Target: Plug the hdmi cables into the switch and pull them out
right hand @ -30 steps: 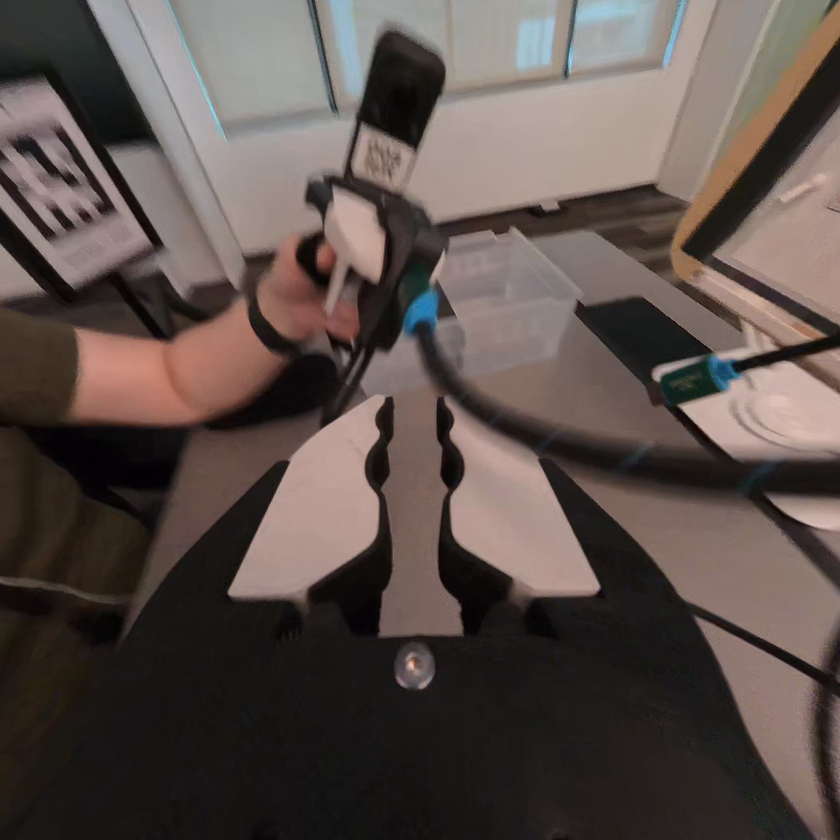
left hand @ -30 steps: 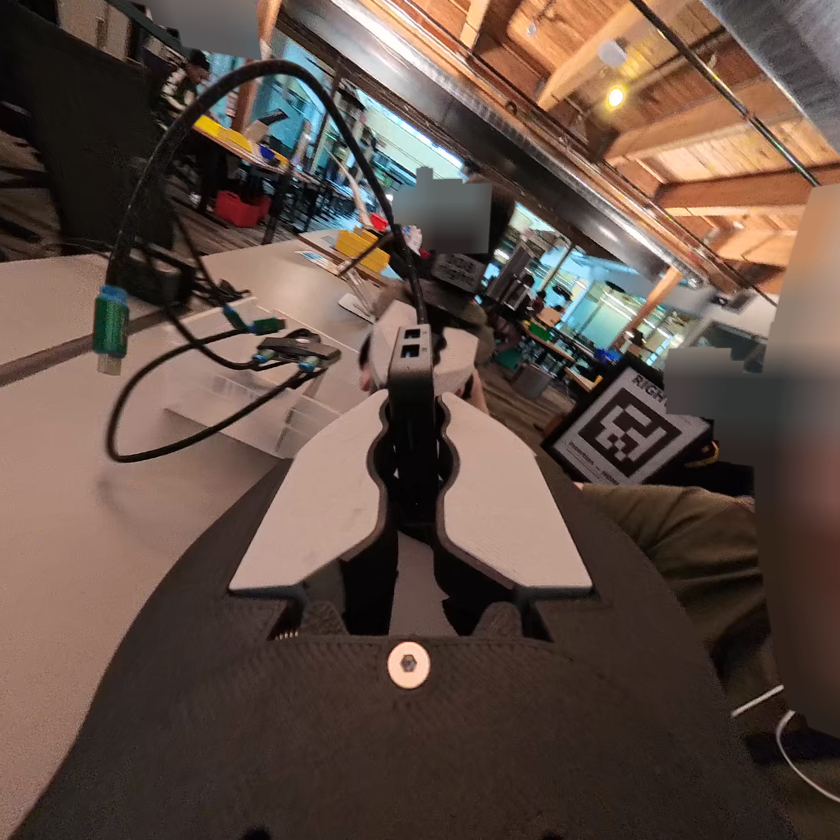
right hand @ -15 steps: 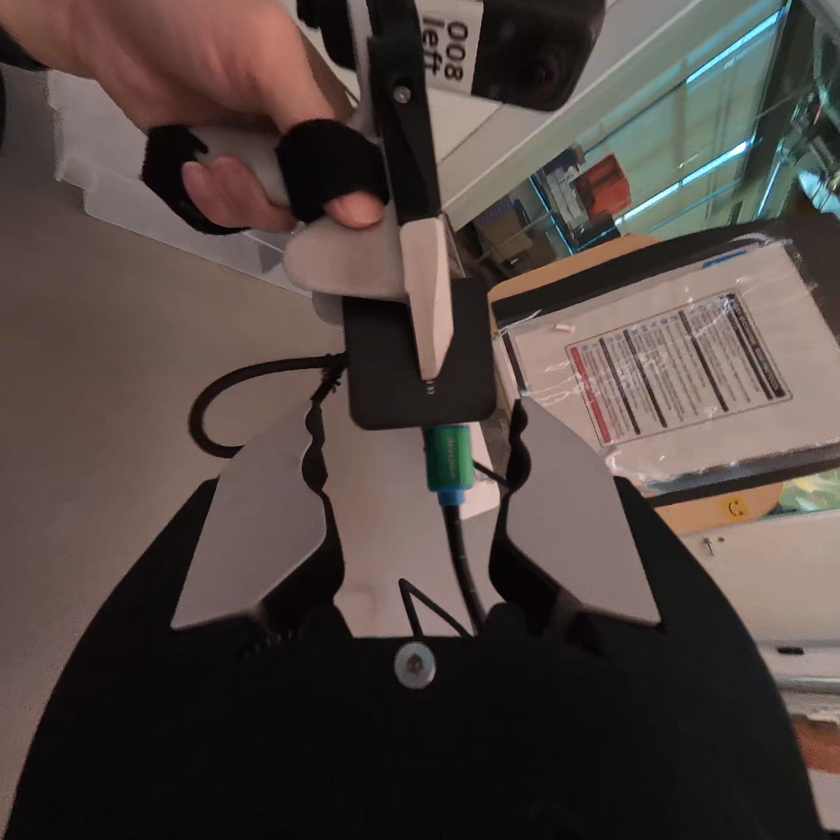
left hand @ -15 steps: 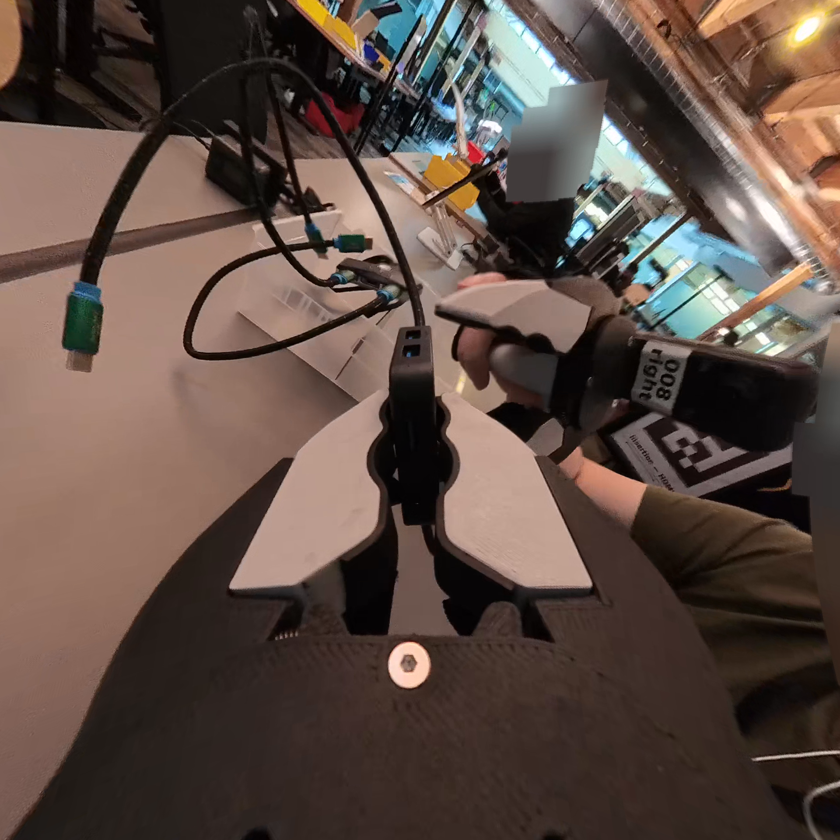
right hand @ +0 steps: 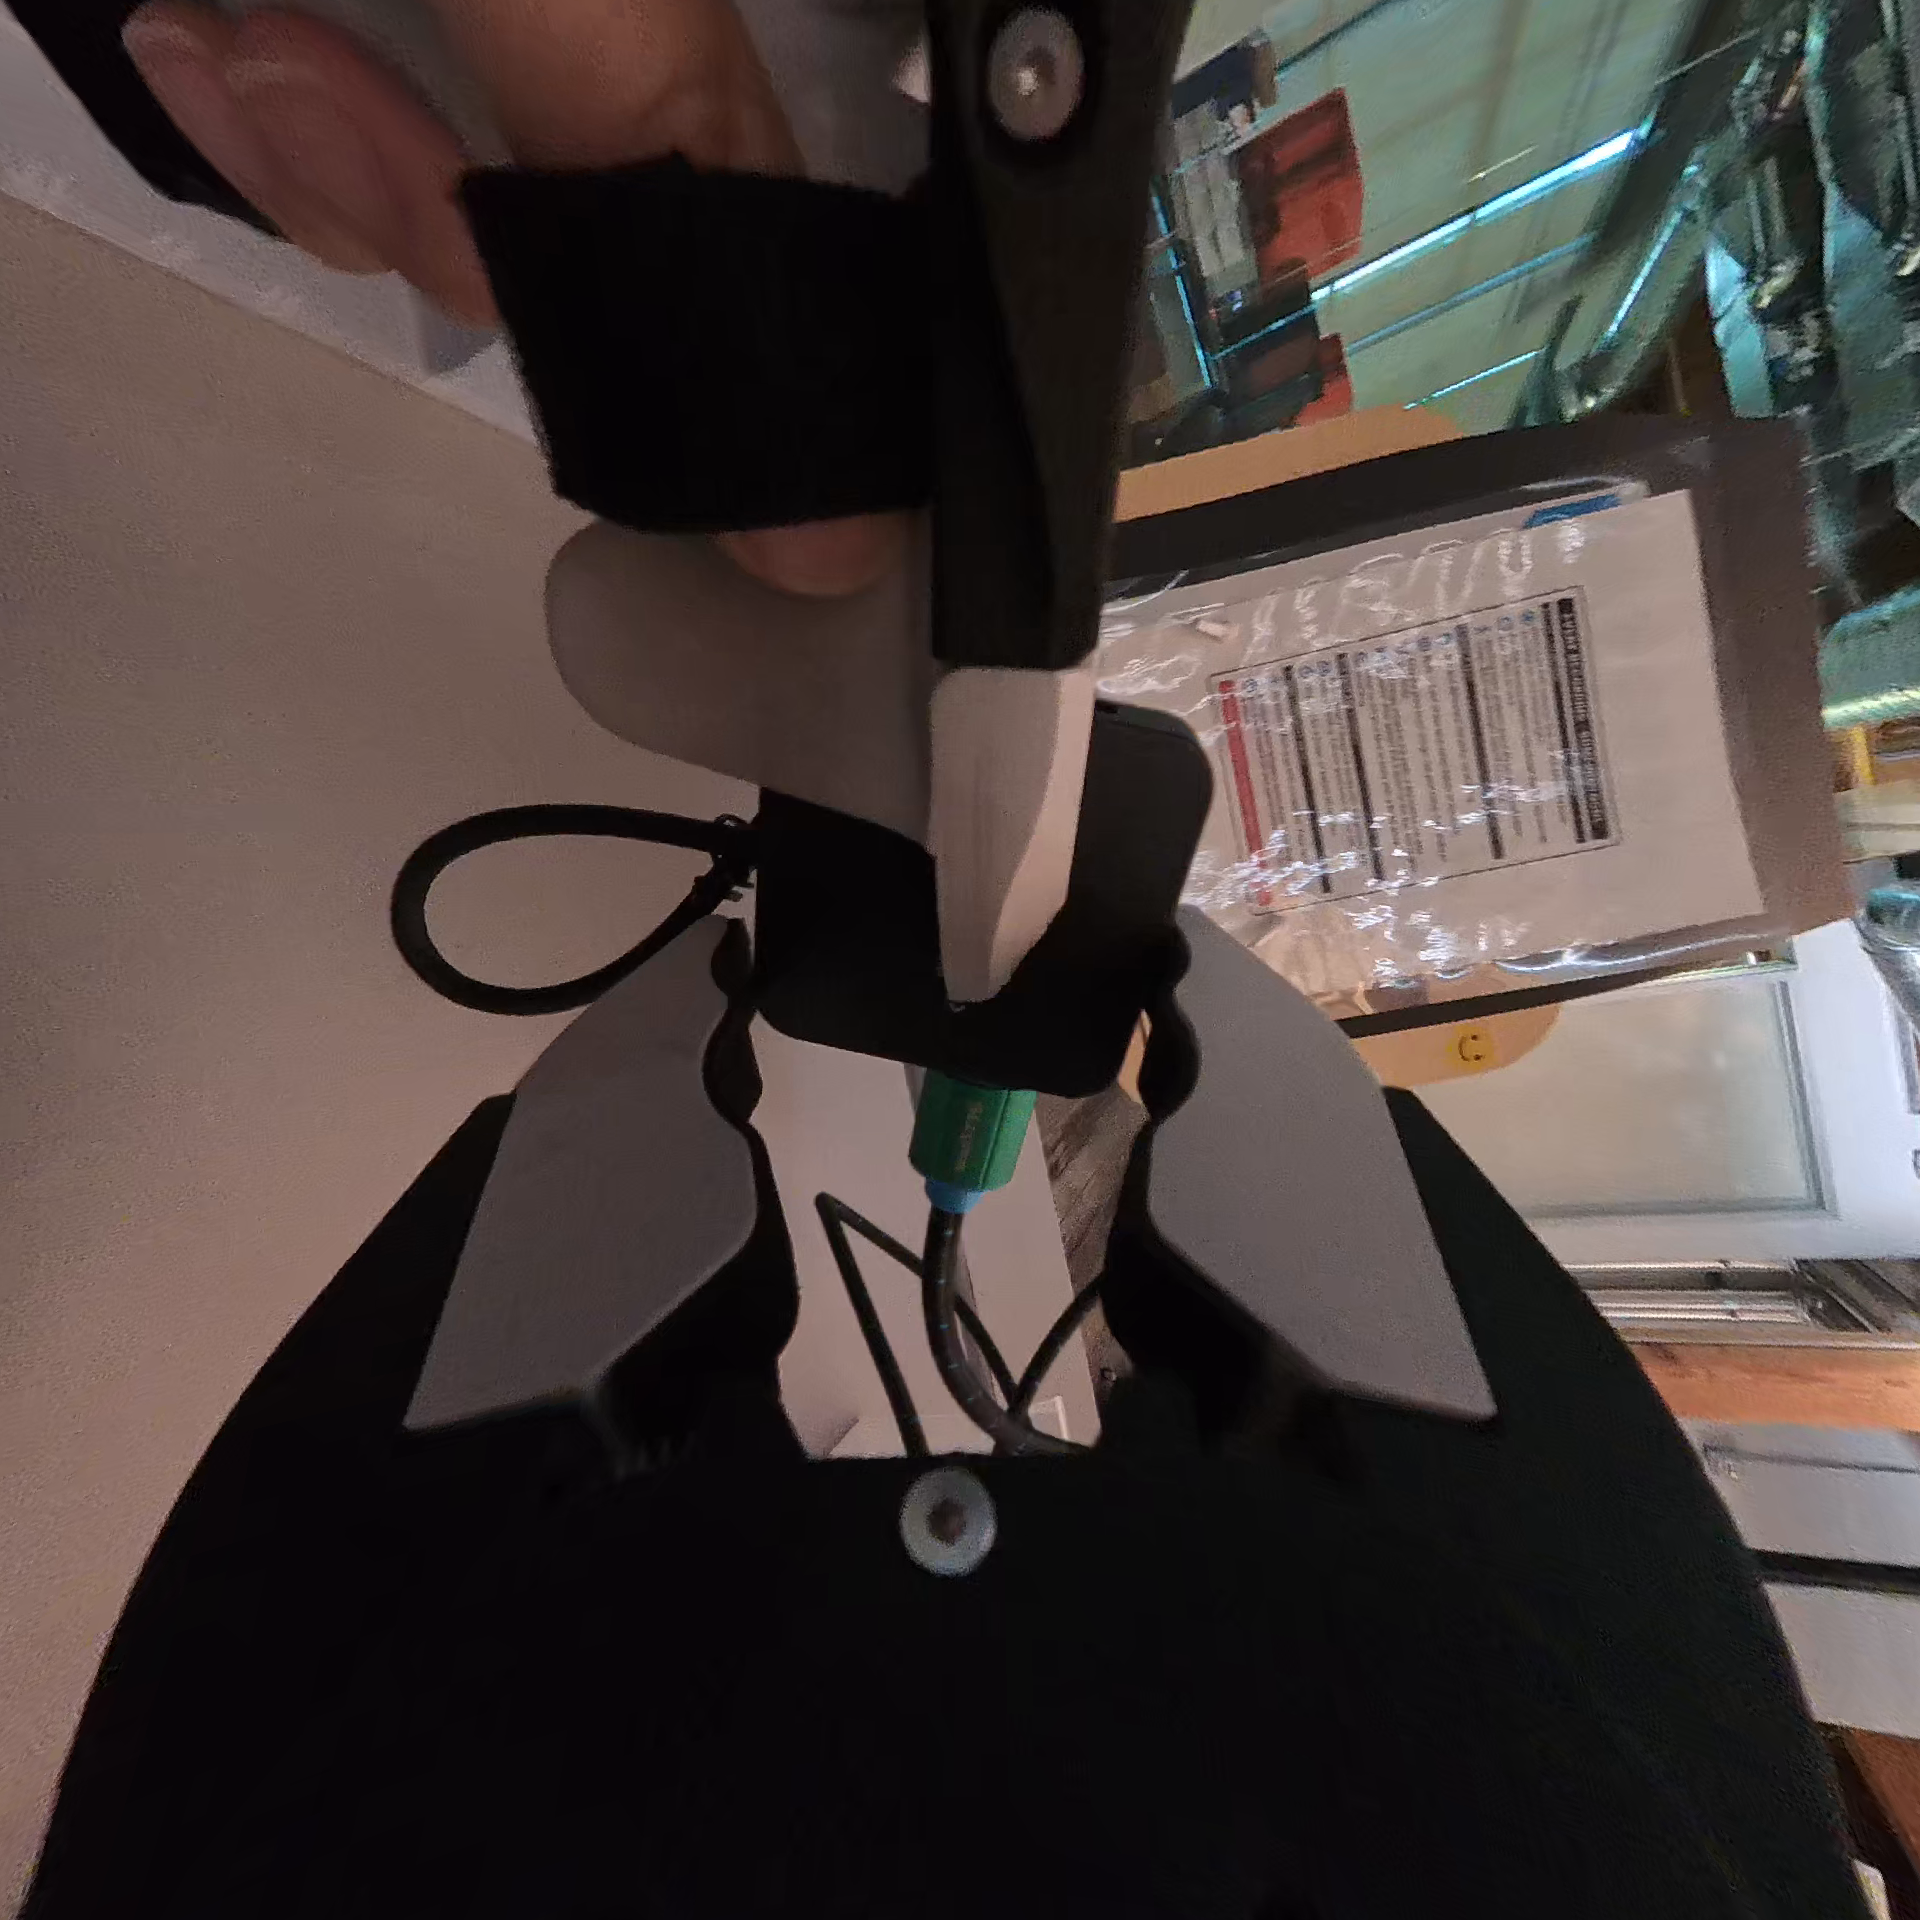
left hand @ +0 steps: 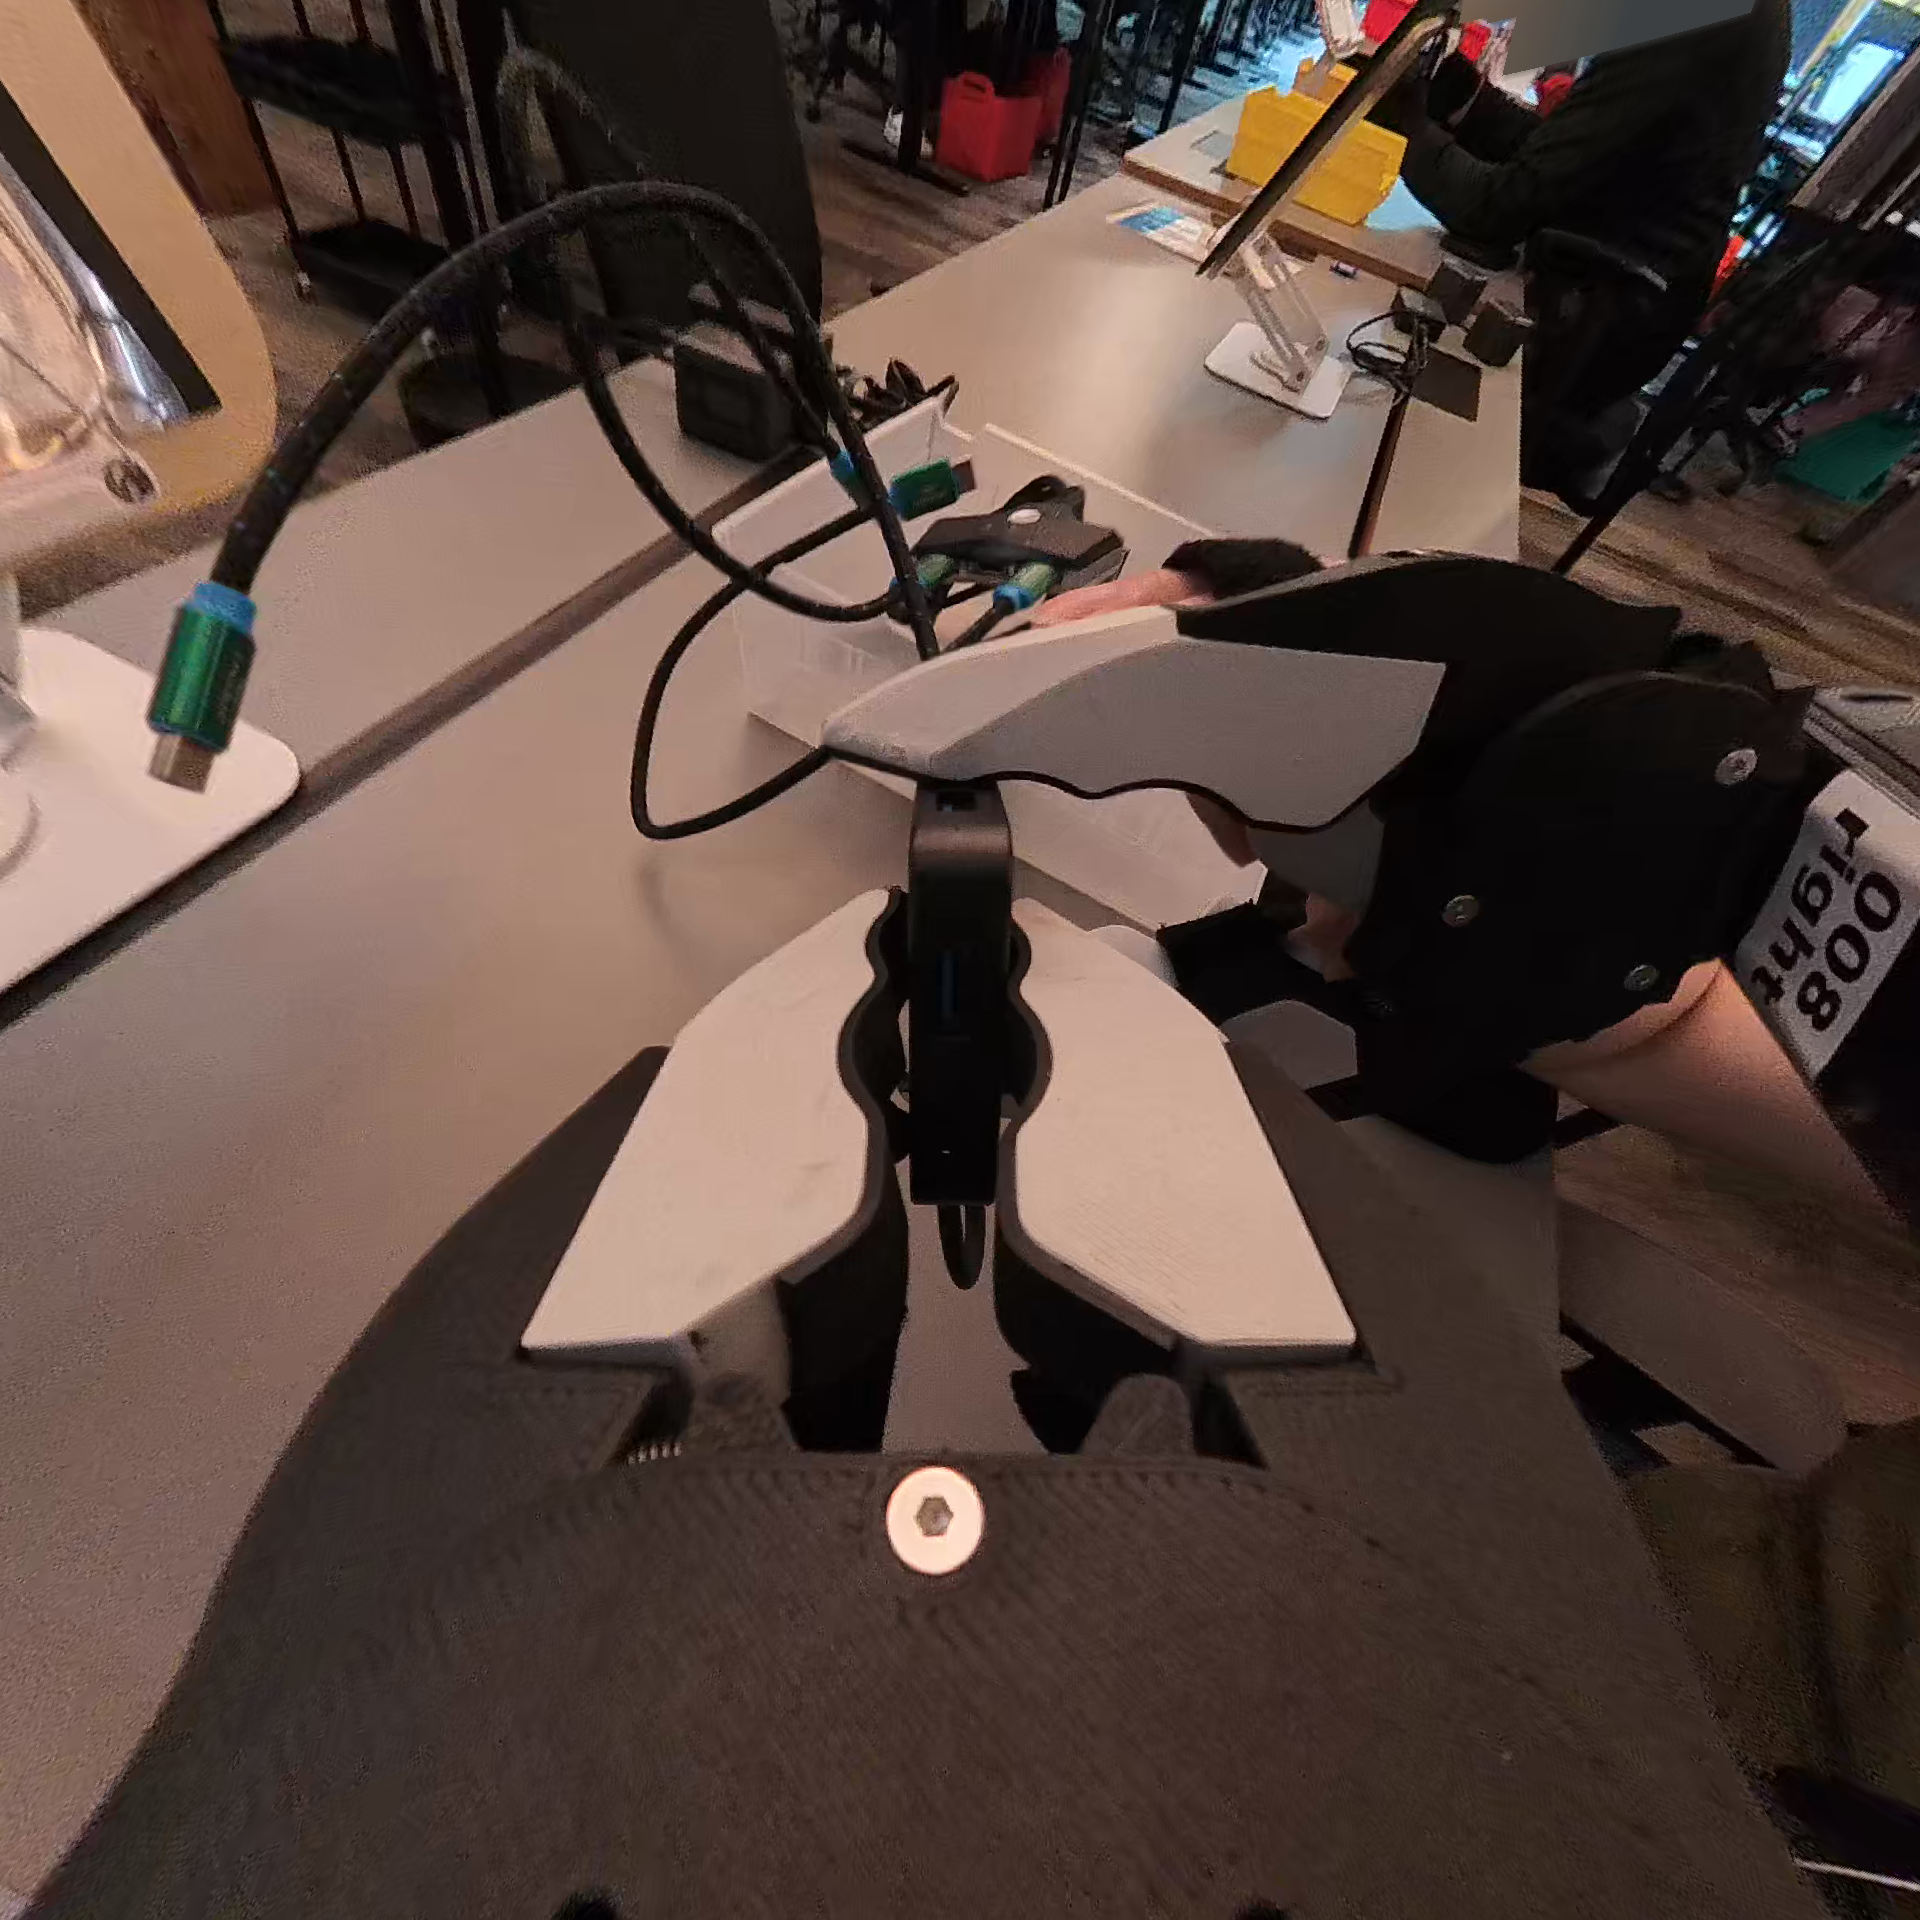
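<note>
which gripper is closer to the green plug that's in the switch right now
Right. The open right gripper straddles the green plug, its fingers either side without touching. The left gripper is shut on the switch, farther from the plug.

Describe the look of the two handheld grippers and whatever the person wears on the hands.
Both grippers share one build: a black, textured printed body with a silver screw at its centre, and two pale grey fingers with wavy black inner edges. The right gripper carries a white label on its side, seen in the left wrist view. The left gripper matches it. The left hand wears a black finger band.
</note>
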`<state>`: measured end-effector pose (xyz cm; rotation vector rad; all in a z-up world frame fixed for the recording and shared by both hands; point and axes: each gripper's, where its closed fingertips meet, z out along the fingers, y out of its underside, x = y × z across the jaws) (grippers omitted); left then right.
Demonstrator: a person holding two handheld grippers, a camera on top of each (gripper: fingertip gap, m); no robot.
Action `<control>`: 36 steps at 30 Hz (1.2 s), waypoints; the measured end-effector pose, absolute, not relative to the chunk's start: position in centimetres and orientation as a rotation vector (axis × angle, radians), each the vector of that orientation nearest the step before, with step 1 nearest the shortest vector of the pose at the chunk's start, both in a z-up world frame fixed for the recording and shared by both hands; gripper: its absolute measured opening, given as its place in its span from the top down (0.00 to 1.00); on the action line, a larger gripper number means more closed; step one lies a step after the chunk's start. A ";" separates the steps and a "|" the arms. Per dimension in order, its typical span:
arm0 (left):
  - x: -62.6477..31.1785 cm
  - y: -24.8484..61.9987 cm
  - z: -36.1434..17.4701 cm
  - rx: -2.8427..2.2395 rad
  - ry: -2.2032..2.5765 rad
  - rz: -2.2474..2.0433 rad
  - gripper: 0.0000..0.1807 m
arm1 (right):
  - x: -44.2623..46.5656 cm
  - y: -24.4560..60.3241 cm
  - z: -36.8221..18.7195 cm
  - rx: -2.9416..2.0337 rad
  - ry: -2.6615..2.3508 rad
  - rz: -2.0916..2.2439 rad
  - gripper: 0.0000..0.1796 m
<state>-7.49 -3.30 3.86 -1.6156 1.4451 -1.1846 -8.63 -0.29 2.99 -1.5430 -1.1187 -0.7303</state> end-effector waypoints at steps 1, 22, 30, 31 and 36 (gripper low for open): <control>-7.6 -3.5 4.4 -1.589 1.445 -1.192 0.92 | -8.8 -0.5 3.6 -1.528 -1.109 -0.731 0.59; -13.1 -4.2 16.2 -0.863 0.995 -1.509 0.93 | -5.4 -6.6 12.9 -1.369 -0.778 0.342 0.81; -10.3 -8.7 13.9 -0.779 1.157 -1.739 0.93 | -10.6 -7.4 13.4 -1.260 -0.746 0.752 0.84; -10.1 -9.1 13.6 -0.778 1.186 -1.749 0.92 | -10.8 -7.7 13.2 -1.257 -0.772 0.738 0.85; -9.1 -9.1 11.6 -0.876 1.357 -1.639 0.92 | -10.0 -8.0 12.1 -1.366 -0.861 0.713 0.92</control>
